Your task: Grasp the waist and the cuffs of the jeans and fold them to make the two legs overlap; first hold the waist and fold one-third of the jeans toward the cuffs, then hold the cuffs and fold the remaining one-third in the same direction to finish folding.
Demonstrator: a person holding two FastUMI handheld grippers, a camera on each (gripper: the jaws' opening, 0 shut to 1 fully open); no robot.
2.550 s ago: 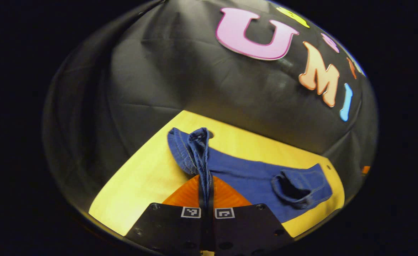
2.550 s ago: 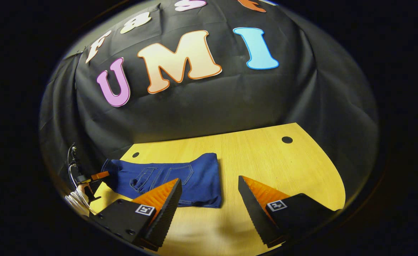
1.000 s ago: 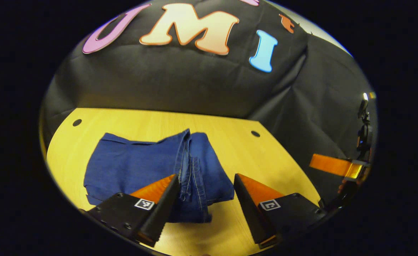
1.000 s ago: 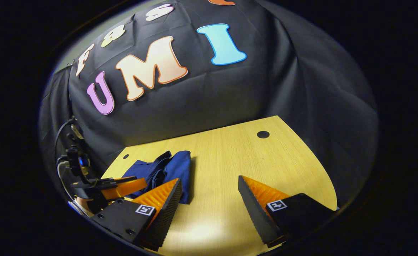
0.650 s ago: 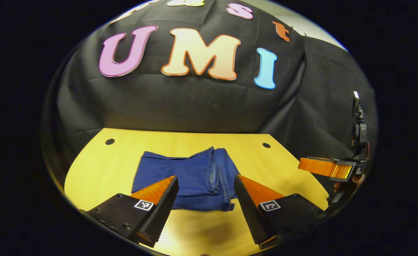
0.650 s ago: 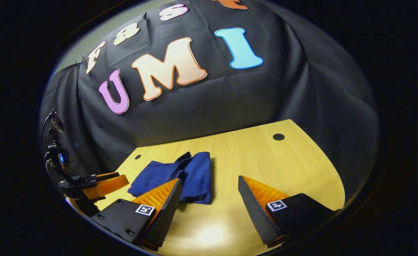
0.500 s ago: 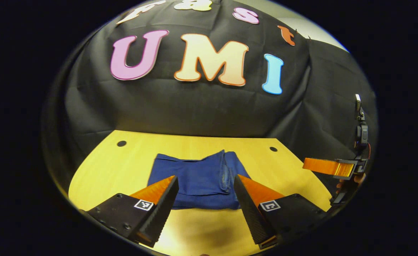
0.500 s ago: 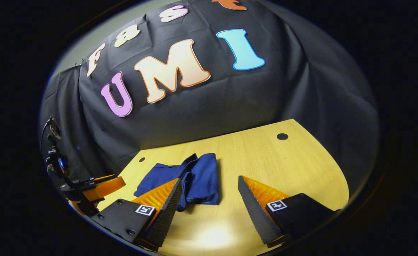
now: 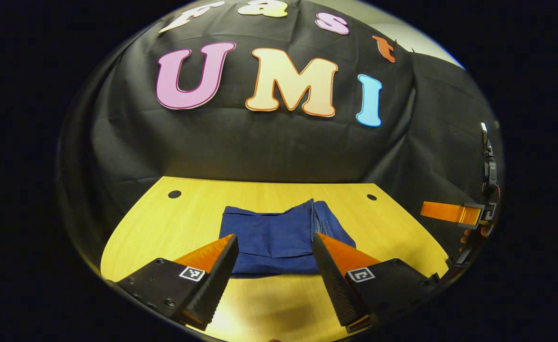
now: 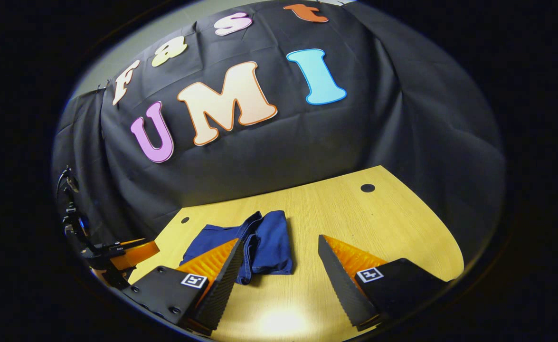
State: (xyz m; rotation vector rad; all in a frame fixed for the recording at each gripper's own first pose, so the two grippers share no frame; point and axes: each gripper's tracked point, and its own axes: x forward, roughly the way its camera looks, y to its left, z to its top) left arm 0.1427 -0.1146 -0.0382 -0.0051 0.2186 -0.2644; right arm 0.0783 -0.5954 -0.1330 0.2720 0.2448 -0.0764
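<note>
A pale wooden table (image 9: 165,223) with a rounded front edge stands against a creased black cloth wall (image 9: 260,142). Two small round holes (image 9: 174,194) sit near its back corners, and lamp glare shines on the near boards (image 10: 279,323).

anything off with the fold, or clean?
Mostly clean. The jeans lie in a compact stack on the table, but the top layer's seamed edge bunches up into a ridge instead of lying flat. Both grippers have open jaws, clear of the cloth.

Dim booth, warm overhead light, glare patch on the table (image 10: 279,323) — sharp centre, fisheye bending at edges.
</note>
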